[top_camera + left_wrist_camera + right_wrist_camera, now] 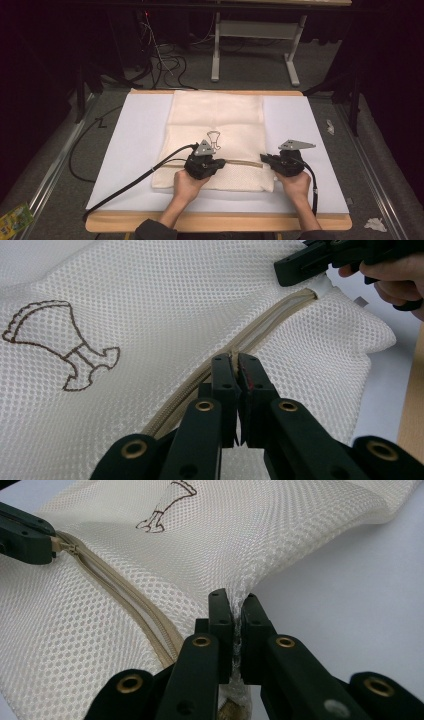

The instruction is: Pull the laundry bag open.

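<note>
Two grippers, left (216, 161) and right (264, 158), pinch one mesh bag (216, 116).

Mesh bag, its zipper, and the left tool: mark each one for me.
mesh bag (215, 112): high view, upper cloth panel.
zipper (272, 317): left gripper view, beige tape between the tools.
left tool (235, 362): left gripper view, tips shut on the zipper.

no readable text, labels or numbers

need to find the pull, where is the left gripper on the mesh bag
In the high view the left gripper sits at the left end of the zipper on the mesh bag, just below the embroidered drawing.
</note>
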### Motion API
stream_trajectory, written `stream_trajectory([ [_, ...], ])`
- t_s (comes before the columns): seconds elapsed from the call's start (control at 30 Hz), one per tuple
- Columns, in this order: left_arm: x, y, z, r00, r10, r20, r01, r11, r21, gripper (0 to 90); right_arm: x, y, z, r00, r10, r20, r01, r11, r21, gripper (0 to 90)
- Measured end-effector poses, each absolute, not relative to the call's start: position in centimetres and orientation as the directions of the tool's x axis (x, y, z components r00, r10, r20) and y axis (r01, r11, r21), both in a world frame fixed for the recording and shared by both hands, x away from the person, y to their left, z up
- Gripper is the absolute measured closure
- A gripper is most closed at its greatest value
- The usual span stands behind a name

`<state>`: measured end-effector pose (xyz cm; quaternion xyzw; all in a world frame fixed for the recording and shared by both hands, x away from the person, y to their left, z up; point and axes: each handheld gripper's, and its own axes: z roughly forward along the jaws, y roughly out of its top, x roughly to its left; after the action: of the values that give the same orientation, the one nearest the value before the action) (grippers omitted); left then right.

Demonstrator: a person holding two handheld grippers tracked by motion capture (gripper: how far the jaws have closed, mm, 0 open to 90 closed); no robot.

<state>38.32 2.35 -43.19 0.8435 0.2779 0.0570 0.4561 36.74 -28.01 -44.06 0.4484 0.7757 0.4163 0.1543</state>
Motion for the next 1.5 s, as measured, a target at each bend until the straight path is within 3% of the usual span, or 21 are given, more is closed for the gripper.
stream_trajectory([
  [1.5,38.4,5.6,-42.2,0.812,0.559,-0.169,0.434,-0.384,0.815,87.2,36.7,-28.1,-44.1,-0.547,0.824,0.144,0.558,0.232,0.796,88.0],
])
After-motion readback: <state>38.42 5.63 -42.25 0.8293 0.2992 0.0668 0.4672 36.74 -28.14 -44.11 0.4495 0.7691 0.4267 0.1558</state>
